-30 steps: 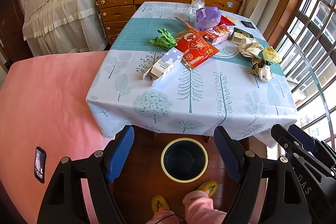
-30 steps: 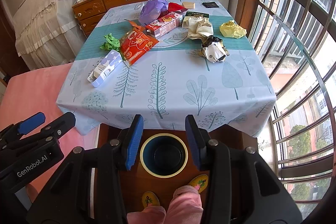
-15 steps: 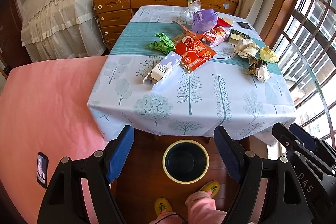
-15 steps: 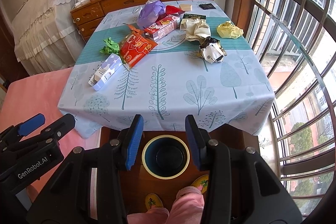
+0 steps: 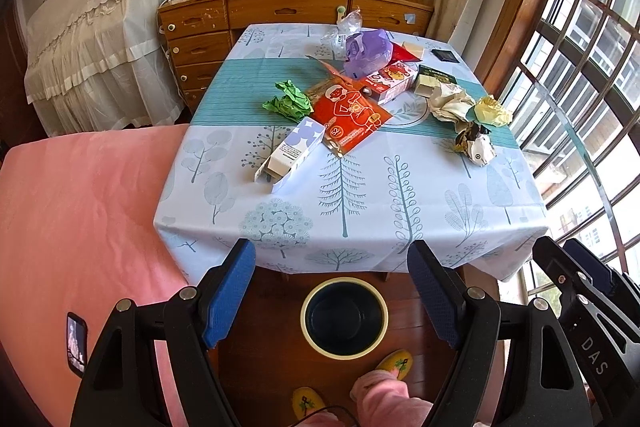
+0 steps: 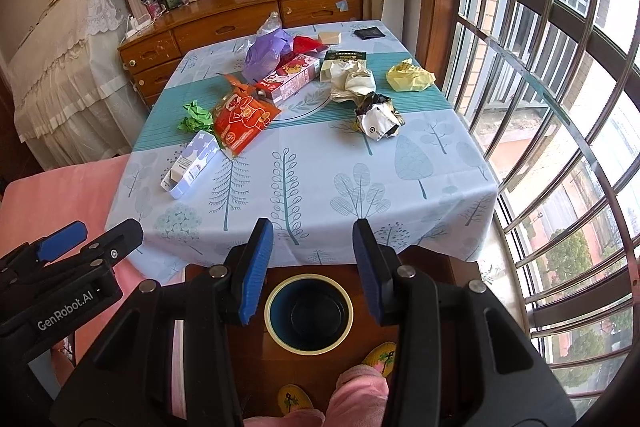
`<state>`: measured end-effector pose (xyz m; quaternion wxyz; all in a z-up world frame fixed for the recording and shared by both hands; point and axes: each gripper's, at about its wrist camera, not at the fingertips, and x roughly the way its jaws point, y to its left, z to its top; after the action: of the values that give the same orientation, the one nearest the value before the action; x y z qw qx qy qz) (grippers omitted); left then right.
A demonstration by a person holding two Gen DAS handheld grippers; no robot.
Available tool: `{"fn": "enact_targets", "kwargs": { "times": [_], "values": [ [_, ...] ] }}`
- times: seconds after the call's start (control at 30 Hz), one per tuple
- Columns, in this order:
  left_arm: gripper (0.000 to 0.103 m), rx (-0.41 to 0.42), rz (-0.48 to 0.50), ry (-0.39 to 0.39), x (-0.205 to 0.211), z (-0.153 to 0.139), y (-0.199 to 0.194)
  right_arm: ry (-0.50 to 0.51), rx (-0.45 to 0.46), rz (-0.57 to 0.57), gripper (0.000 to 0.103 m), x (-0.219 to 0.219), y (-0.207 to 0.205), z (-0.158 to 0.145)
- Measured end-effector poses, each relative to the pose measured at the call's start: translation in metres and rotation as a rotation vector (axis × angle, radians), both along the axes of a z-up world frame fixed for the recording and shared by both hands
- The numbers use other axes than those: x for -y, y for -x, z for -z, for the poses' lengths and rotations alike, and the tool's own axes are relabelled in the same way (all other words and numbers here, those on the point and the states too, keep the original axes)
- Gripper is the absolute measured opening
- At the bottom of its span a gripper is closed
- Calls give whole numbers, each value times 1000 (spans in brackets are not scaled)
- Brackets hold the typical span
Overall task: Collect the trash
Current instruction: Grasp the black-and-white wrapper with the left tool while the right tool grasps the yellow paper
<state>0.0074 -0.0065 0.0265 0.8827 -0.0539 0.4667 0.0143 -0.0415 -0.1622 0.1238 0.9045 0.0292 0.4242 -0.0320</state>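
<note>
Trash lies scattered over the far half of the table [image 5: 400, 211], none of it in either gripper. Nearest of all are a person's pink trouser legs [image 6: 356, 387] and yellow slippers [image 5: 394, 365] on the wooden floor. Just ahead of the slippers stands a round bin [image 5: 344, 317] with a cream rim and dark inside, close to the table's near edge.

The left gripper [image 5: 332, 291] hangs above the bin with its blue pads spread wide and nothing between them. The right gripper [image 6: 313, 267] hangs beside it, its pads at a narrower gap, also bare.

On the tree-print tablecloth, the closest piece is a white and lilac carton [image 5: 292, 155] lying on its side. Touching its far end is a flat orange wrapper [image 5: 348, 117], with a green crumpled paper [image 5: 290, 101] just left of that. To the right sits a black and white crumpled wrapper [image 6: 378, 119], then a cream paper wad [image 6: 354, 83] and a yellow paper ball [image 6: 410, 77]. Farther back are a red box [image 6: 290, 81] and a purple bag [image 6: 266, 53]. A wooden dresser [image 5: 280, 11] stands behind the table.
</note>
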Motion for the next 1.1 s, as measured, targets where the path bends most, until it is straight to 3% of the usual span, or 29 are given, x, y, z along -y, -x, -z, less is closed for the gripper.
{"fn": "enact_targets", "kwargs": {
  "times": [0.23, 0.47, 0.7, 0.9, 1.1],
  "values": [
    [80, 24, 89, -38, 33, -6, -32, -12, 41, 67, 38, 29, -12, -13],
    [80, 21, 129, -63, 90, -5, -111, -47, 51, 96, 38, 95, -82, -14],
    [80, -111, 122, 50, 162, 19, -216, -33, 25, 6, 38, 177, -181, -17],
    [80, -238, 106, 82, 225, 64, -289, -50, -10, -82, 40, 247, -266, 0],
    [80, -333, 47, 65, 244, 108, -327, -43, -54, -191, 45, 285, -325, 32]
  ]
}}
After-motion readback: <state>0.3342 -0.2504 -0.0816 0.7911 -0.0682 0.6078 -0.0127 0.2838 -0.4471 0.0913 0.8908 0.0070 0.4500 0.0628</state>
